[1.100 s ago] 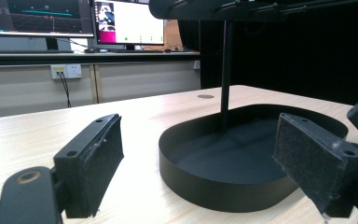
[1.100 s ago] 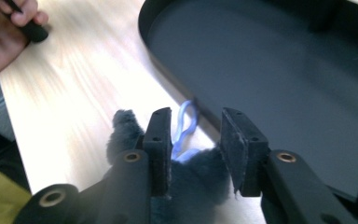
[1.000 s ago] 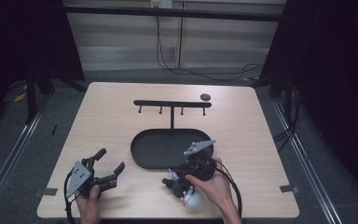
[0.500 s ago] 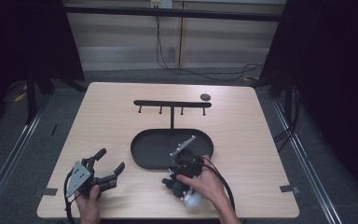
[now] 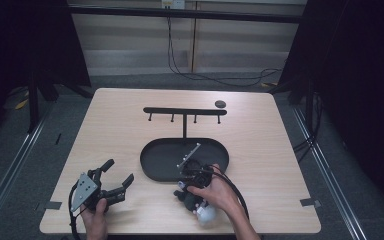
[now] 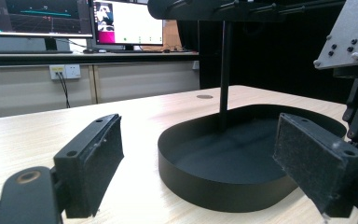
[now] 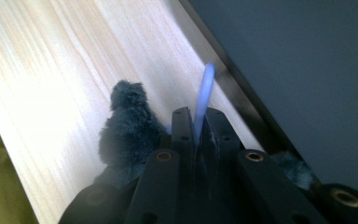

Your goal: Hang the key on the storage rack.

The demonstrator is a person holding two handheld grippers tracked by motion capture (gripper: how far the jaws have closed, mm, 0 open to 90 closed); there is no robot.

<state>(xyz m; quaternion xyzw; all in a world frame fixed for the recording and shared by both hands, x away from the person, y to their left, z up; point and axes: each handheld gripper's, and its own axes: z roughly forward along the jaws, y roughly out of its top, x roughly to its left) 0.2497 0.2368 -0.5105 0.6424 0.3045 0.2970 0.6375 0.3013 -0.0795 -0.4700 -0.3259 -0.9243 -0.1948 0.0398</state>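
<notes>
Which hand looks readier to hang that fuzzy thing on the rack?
Right: its gripper has just closed on the fuzzy toy's pale loop. The left gripper is open, holding nothing.

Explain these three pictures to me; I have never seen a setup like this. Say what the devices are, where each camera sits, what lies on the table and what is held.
A person sits at a wooden table holding a hand-operated clamp in each hand. The high view looks down from above. The other two cameras ride on the clamps and look along their black jaws. The left gripper is open and holds nothing; its view faces a black oval tray with a hook stand rising from it. A small dark disc lies behind the stand. The right gripper, whose jaws have just been closing, is shut on a pale blue loop beside a fuzzy grey thing, perhaps a plush keychain.
</notes>
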